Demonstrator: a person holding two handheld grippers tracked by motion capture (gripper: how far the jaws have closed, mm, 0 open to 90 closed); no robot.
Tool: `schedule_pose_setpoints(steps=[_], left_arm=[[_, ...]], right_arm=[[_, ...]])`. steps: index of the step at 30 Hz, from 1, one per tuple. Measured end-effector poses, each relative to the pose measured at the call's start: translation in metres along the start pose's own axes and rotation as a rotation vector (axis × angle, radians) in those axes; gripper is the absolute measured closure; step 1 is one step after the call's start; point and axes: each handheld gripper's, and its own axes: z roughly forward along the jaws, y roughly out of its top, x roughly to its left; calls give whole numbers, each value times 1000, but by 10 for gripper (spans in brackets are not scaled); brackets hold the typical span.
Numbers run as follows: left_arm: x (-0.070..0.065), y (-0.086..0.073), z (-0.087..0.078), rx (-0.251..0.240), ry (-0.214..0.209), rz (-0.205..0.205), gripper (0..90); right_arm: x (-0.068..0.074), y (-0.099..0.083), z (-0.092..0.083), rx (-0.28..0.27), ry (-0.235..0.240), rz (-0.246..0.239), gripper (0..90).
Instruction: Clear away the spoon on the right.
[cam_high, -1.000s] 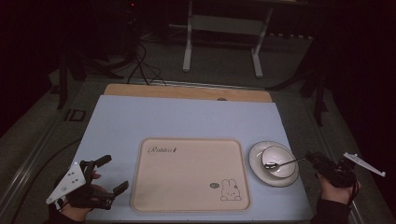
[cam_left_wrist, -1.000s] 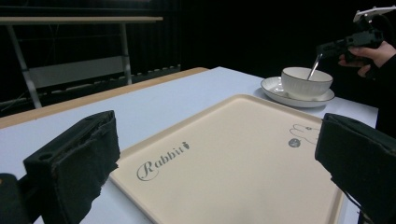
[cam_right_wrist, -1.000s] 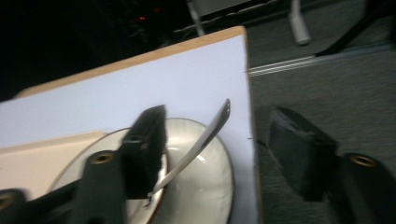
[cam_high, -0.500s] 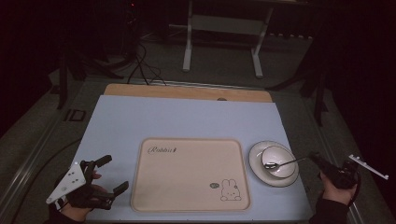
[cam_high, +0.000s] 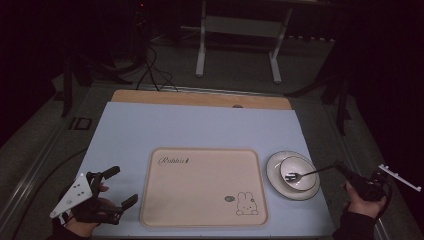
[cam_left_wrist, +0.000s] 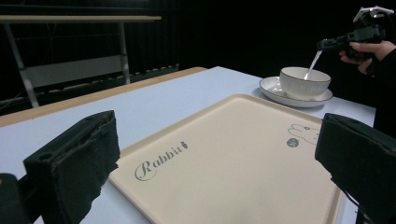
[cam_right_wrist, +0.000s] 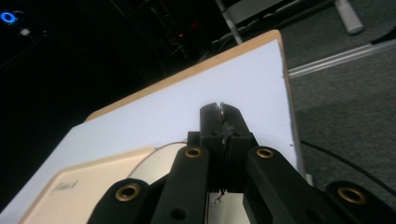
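Item: fork (cam_high: 302, 174), metal, tines resting inside the white bowl (cam_high: 299, 173), handle angled out to the right. The bowl stands on a white saucer (cam_high: 274, 176) at the right of the counter (cam_high: 200, 127), just beside the beige rabbit-print tray (cam_high: 202, 192). Right gripper (cam_high: 345, 171): jaws have just been closing and are now clenched on the end of the fork handle; the right gripper view shows a thin sliver of metal pinched between the fingers (cam_right_wrist: 208, 122). Left gripper (cam_high: 120, 186): fingers released, spread wide, grasping nothing, at the near left of the counter beside the tray. Handling note: lift the fork straight up until the tines clear the bowl's rim before carrying it sideways, or the bowl may tip or slide on the saucer; the grip sits at the very end of the handle, so the fork may pivot. Obscured: the tines in the right gripper view, hidden behind the jaws; how much handle sits between the pads; the dark surroundings beyond the counter.
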Motion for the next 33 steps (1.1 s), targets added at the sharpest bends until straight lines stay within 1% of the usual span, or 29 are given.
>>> schedule_pose_setpoints(steps=[3,4,6,8,12,18,19,23,29,30,32,33], left_arm=[[0,0,0,1,1,2,0],[0,0,0,1,0,2,0],[0,0,0,0,0,2,0],[0,0,0,0,0,2,0],[0,0,0,-1,-1,1,0],[0,0,0,0,-3,3,0],[0,0,0,-2,-3,2,0],[0,0,-1,-4,-4,1,0],[0,0,-1,-8,-1,-3,0],[1,0,-1,-9,-1,-3,0],[1,0,-1,-13,-2,-6,0],[1,0,-1,-13,-2,-6,0]], right_arm=[[4,3,-1,5,0,-19,897],[9,6,0,13,2,-37,898],[10,7,0,18,2,-43,899],[16,13,1,28,7,-71,899],[21,20,-1,24,9,-86,898],[34,34,-6,25,3,-138,899],[38,39,-8,22,-1,-155,899],[42,44,-11,24,-7,-167,899],[51,52,-13,41,4,-197,899],[53,54,-14,40,-4,-207,899],[57,58,-15,39,-3,-226,899],[61,62,-17,43,4,-236,899]])
